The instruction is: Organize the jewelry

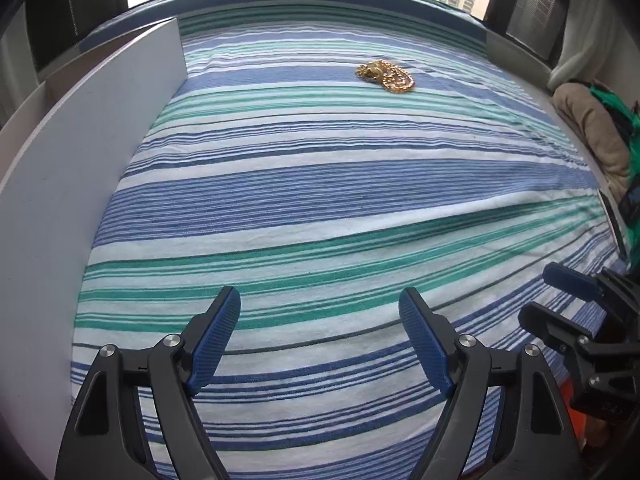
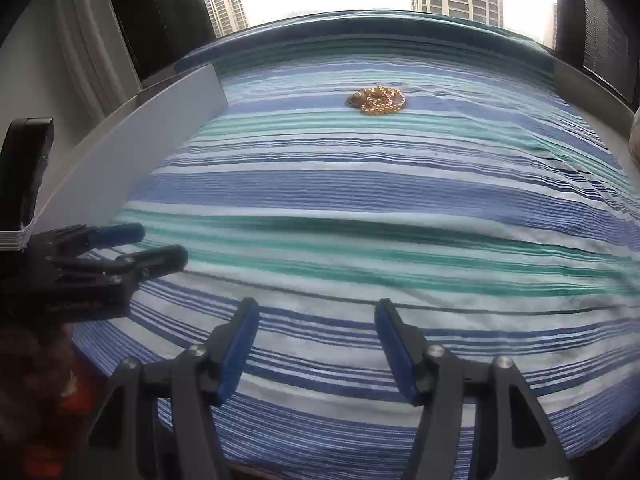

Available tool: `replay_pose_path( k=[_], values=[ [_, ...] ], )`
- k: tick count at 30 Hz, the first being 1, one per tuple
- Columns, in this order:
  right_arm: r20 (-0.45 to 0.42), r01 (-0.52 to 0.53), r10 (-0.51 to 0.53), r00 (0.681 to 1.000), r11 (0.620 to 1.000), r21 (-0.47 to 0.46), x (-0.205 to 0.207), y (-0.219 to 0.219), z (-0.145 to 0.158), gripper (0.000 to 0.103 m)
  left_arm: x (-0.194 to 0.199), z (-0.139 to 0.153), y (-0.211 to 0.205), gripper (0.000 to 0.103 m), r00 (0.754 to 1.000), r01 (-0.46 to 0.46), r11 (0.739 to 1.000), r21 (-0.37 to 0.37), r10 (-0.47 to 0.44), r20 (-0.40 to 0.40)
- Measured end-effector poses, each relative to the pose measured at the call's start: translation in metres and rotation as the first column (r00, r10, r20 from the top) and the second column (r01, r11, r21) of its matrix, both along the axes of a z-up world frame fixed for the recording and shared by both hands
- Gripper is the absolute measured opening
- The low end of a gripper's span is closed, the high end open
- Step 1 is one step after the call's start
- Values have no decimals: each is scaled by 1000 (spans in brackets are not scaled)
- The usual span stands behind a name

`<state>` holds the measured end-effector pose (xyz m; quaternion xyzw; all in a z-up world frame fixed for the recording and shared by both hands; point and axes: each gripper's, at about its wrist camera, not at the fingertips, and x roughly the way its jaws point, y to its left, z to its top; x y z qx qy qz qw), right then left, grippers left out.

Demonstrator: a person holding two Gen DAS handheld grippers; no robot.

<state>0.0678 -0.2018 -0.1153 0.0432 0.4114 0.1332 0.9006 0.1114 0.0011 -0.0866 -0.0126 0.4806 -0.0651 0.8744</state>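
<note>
One gold chain heap [image 1: 386, 75], two tools: left tool [image 1: 320, 316], right tool [image 2: 316, 322]; one striped cloth [image 1: 320, 200], one white panel [image 1: 92, 128].

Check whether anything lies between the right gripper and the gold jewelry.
Nothing visible does. Only bare striped cloth lies between the right gripper, jaws open, and the gold jewelry. The left gripper sits off to its side.

- The left gripper [image 1: 320, 308] hovers over a striped cloth [image 1: 320, 200] of blue, teal and white bands, its blue-padded fingers [image 1: 218, 340] spread wide with nothing between them.
- A heap of gold jewelry [image 1: 387, 76] lies on the cloth, well apart from the fingers, toward the far side.
- A white panel [image 1: 80, 160] stands upright along the cloth's left edge.
- The right gripper [image 1: 560, 296] shows at the lower right edge.
- A beige fabric bundle [image 1: 592, 128] lies at the right.
</note>
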Motion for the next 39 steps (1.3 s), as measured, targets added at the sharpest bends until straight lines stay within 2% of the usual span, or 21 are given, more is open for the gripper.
replay_pose_path(
  k=[4,9,13,16,20,21,23,24,27,30,32,33,34,35,36,39],
  values=[
    [6,-8,8,1000,1000,-7,-1,2,1,61,-1,-10,10,83,999,-32,999,-31,31,-23],
    [-14,-29,29,999,1000,11,6,0,4,61,-8,-13,9,84,1000,-17,1000,12,17,9],
    [-33,-55,57,998,996,71,33,-20,24,61,-13,-15,8,88,1000,-10,1000,26,9,16],
    [-55,-27,33,998,994,101,75,-46,44,61,-15,-16,8,93,1000,-5,1000,20,5,26],
    [-72,51,-48,996,997,52,154,-74,60,61,-16,-16,5,95,1000,2,999,33,-3,29],
    [-96,69,-62,993,995,70,177,-79,60,61,-16,-16,6,95,1000,2,999,32,-3,29],
    [-157,97,-77,985,987,126,222,-85,54,60,-16,-15,7,95,1000,3,1000,26,-3,28],
    [-165,96,-76,983,989,113,241,-82,52,56,-15,-15,7,95,1000,2,1000,24,-3,28],
    [-166,84,-77,983,996,36,293,-64,42,55,-16,-15,6,95,1000,2,1000,30,-3,26],
    [-201,176,-167,965,984,28,327,-57,23,55,-16,-16,4,95,1000,6,999,42,-8,30],
    [-222,178,-176,959,984,-11,341,-46,9,56,-17,-16,3,96,999,13,999,49,-14,33],
    [-177,185,-191,966,982,-50,341,-40,9,55,-17,-16,3,96,999,15,999,49,-17,35],
    [-161,178,-191,968,980,-92,342,-32,9,50,-18,-17,3,96,999,18,999,49,-19,37],
    [-140,174,-194,971,975,-142,340,-26,9,23,-18,-17,3,96,999,20,999,50,-22,38],
    [-132,161,-183,974,974,-160,338,-23,10,14,-19,-17,2,96,999,22,998,52,-24,39],
    [-117,166,-177,977,981,-99,321,-29,23,8,-21,-17,1,97,999,21,998,54,-23,45]
  ],
)
